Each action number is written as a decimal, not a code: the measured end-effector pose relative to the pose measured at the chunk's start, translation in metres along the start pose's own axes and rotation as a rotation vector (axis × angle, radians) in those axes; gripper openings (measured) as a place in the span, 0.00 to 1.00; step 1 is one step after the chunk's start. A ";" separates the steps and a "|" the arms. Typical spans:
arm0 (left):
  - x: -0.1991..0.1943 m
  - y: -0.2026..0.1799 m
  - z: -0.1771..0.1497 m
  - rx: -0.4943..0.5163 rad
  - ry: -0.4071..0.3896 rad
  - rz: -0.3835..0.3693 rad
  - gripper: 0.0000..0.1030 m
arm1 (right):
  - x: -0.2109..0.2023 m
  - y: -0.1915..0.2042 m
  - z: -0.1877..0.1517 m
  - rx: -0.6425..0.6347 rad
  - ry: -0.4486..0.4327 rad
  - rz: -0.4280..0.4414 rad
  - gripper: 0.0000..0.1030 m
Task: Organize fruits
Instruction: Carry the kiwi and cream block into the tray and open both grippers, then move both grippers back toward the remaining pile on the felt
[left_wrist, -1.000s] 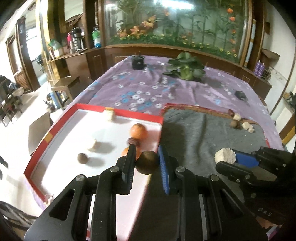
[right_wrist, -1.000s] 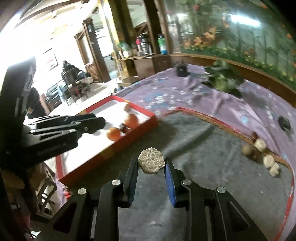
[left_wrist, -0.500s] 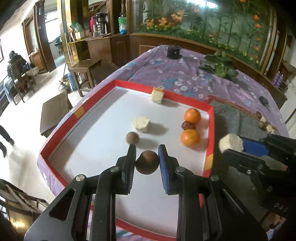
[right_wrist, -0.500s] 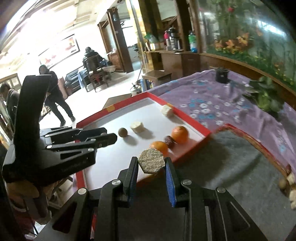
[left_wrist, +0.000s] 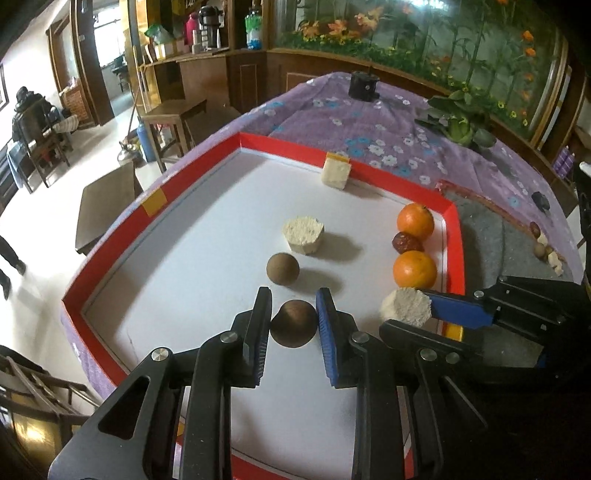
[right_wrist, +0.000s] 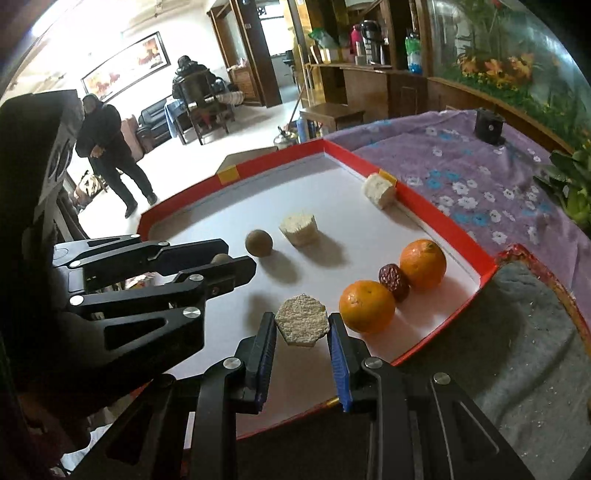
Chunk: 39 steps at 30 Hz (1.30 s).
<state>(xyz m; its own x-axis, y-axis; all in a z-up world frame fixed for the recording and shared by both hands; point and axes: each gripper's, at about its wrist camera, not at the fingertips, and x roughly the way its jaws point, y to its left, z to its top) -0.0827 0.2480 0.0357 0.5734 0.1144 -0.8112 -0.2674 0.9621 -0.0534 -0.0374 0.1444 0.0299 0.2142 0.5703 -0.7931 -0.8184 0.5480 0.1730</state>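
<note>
A dark brown round fruit (left_wrist: 294, 323) sat clamped in the left tongs (left_wrist: 294, 325), held above the near part of the white, red-rimmed tray (left_wrist: 452, 225). The right tongs (right_wrist: 302, 326) gripped a pale hexagonal chunk (right_wrist: 302, 319) just beside the nearer orange (right_wrist: 366, 311), also over the tray. Already lying in the tray were a second orange (right_wrist: 423, 263), a red date (right_wrist: 393, 281) between the two, a lighter brown round fruit (left_wrist: 282, 268), a hexagonal pale chunk (left_wrist: 303, 235) and a cube-like pale piece (left_wrist: 336, 172) against the far rim. Several small pieces (left_wrist: 546, 248) remained on the grey mat (left_wrist: 495, 251) on the table, so the sorting looked well along but unfinished
</note>
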 end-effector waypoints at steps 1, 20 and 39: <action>0.001 0.000 0.000 0.002 0.001 0.003 0.23 | 0.003 0.000 -0.001 -0.006 0.012 -0.010 0.26; -0.023 -0.011 0.002 -0.034 -0.081 0.059 0.54 | -0.051 -0.013 -0.022 0.087 -0.130 -0.018 0.35; -0.029 -0.152 0.009 0.140 -0.092 -0.108 0.56 | -0.146 -0.101 -0.105 0.282 -0.221 -0.217 0.39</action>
<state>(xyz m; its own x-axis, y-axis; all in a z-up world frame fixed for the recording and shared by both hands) -0.0520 0.1007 0.0725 0.6633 0.0242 -0.7479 -0.0936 0.9943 -0.0508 -0.0422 -0.0580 0.0669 0.5003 0.5239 -0.6894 -0.5702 0.7985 0.1930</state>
